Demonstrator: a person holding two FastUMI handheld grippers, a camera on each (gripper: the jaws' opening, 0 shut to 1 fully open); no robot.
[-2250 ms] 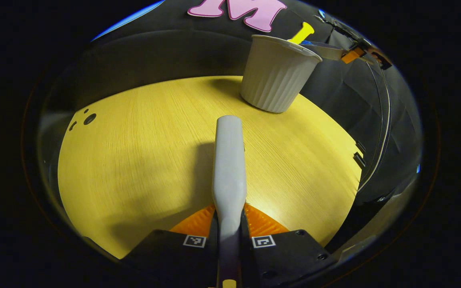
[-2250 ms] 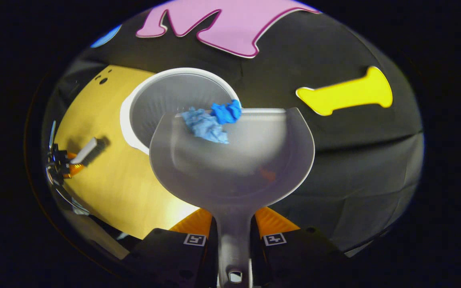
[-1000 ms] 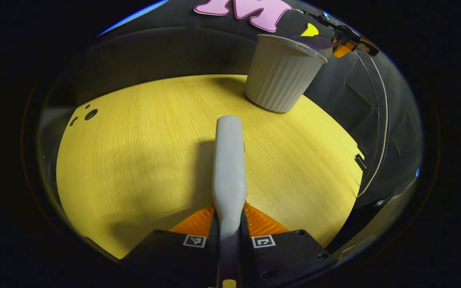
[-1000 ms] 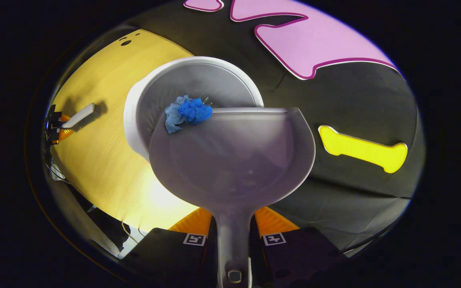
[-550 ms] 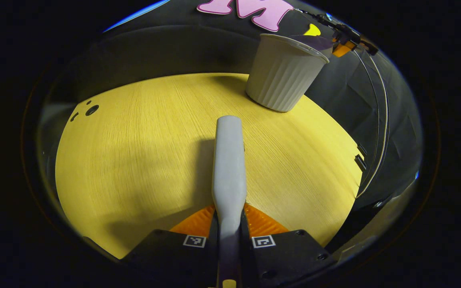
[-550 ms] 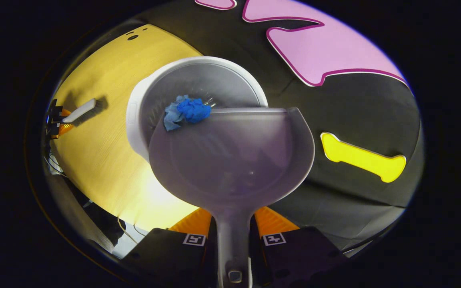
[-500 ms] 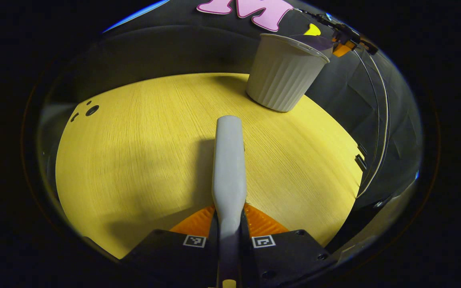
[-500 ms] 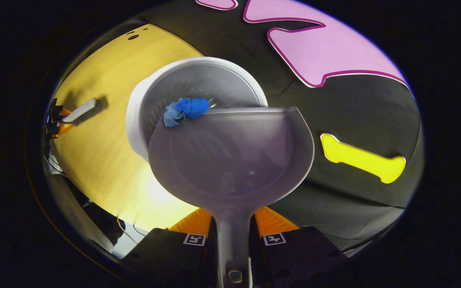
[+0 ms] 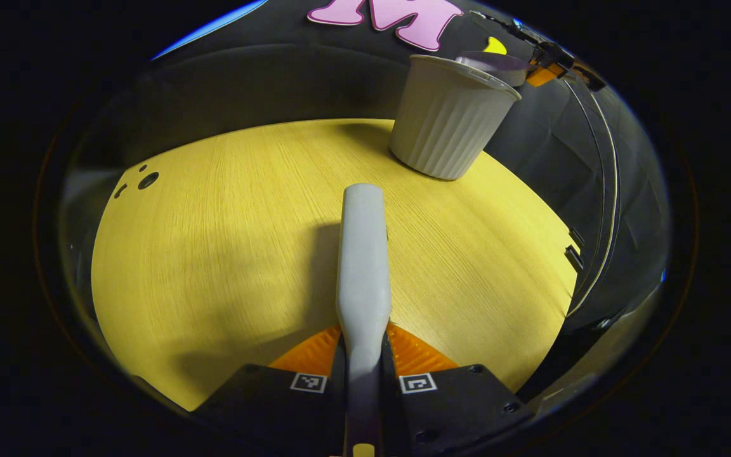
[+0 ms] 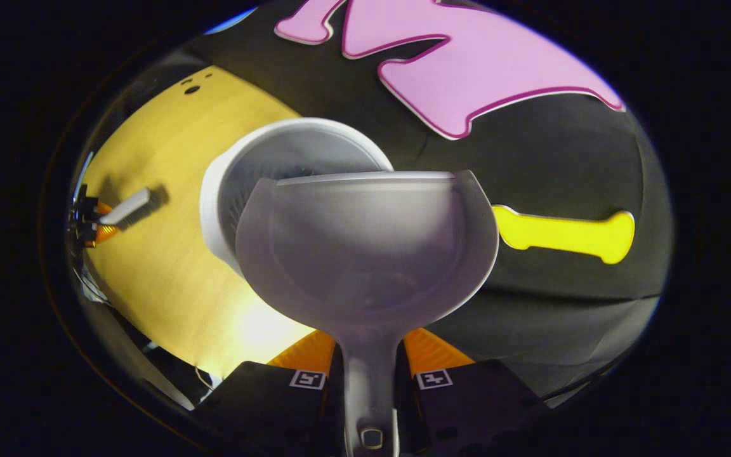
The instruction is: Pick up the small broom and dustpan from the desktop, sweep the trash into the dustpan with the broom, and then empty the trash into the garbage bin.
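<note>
Right gripper (image 10: 368, 358) clamped on translucent grey plastic dustpan (image 10: 365, 254), held over white ribbed garbage bin (image 10: 264, 165). Left gripper (image 9: 363, 352) clamped on grey-handled small broom (image 9: 363, 254), above yellow wood-grain tabletop (image 9: 213, 254).

Small broom (image 9: 363, 254): pale grey, long back uppermost, pointing away over the yellow wooden table (image 9: 213, 254), handle end clamped between the left gripper (image 9: 363, 365) fingers. Dustpan (image 10: 365, 254): translucent grey, rounded scoop with a straight front lip, handle gripped by the right gripper (image 10: 370, 365), held over the garbage bin's open mouth, lip above the rim. Garbage bin (image 9: 448, 117): white, ribbed, tapered, upright near the table's far edge.
</note>
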